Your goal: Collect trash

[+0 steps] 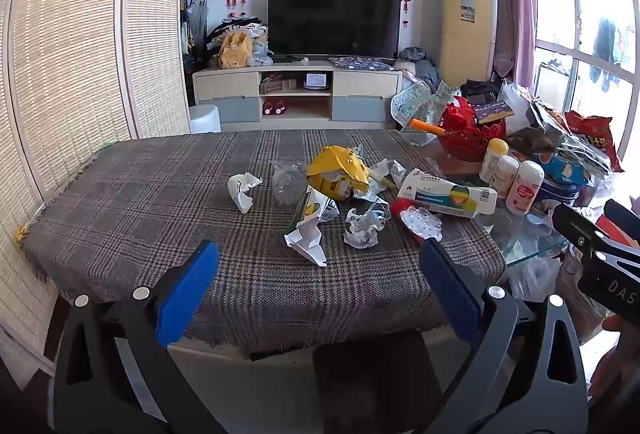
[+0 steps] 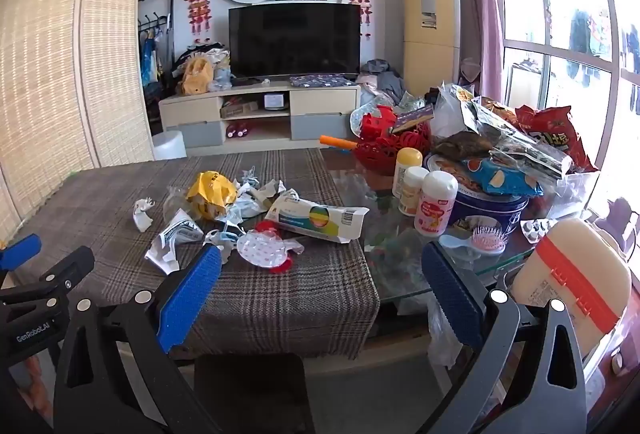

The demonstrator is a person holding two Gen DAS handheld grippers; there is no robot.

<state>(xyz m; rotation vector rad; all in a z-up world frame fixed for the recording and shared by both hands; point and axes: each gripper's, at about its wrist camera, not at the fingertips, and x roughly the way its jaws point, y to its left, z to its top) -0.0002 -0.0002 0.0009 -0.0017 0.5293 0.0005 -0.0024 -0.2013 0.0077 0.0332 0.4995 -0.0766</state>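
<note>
Left gripper (image 1: 320, 262) and right gripper (image 2: 322, 266): both empty, jaws wide | Trash: crumpled paper (image 1: 362, 228) beside yellow bag (image 1: 338, 174) | Advice: straddle one wad, close gently.

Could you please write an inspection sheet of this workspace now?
Surface: plaid cloth covering part of a glass table.
Job's things: yellow wrapper, crumpled papers, white packet lying loose on the cloth.
Clutter: white bottles, snack bags, red basket, pink hairbrush.
Grippers: left gripper and right gripper open, empty.
Cables: nothing seen.
Surroundings: television, folding screen, window.
</note>
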